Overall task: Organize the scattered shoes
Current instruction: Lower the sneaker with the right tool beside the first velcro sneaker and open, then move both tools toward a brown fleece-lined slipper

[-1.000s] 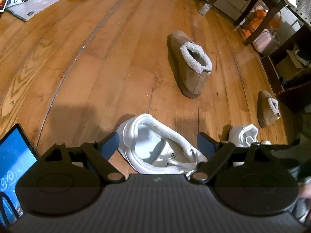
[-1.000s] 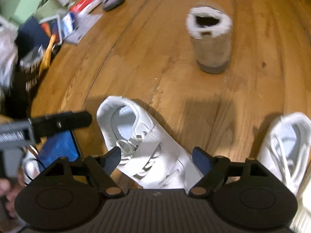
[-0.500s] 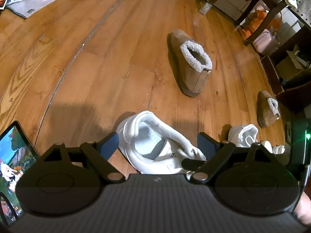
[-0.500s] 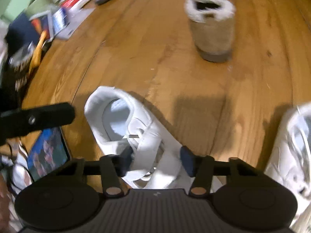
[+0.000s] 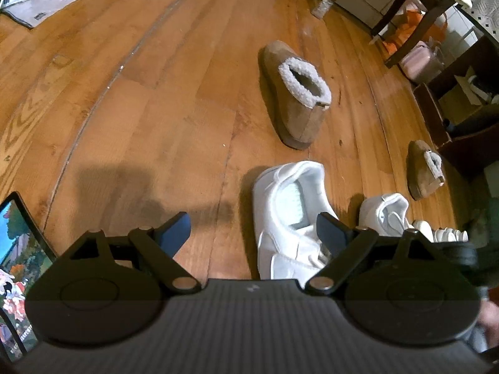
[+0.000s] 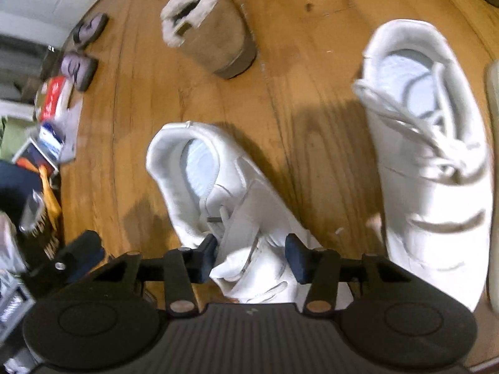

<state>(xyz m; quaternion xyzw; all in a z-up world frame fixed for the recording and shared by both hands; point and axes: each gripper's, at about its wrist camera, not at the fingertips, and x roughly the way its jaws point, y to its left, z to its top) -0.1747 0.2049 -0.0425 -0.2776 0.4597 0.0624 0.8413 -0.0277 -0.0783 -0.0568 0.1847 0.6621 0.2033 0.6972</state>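
Right gripper (image 6: pixel 251 257) jaws just closing on white sneaker (image 6: pixel 224 199) tongue flaps; left gripper (image 5: pixel 254 229) agape, empty. Could slip free: soft, shallow pinch. Might bump second sneaker (image 6: pixel 430 155) alongside.

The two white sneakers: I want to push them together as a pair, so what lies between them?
Only bare wooden floor in shadow, in the right wrist view, between the gripped white sneaker and the second white sneaker.

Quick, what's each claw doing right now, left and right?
Left claw: open, holding nothing.
Right claw: jaws have just been closing, now clamped on the strap area of the white sneaker.
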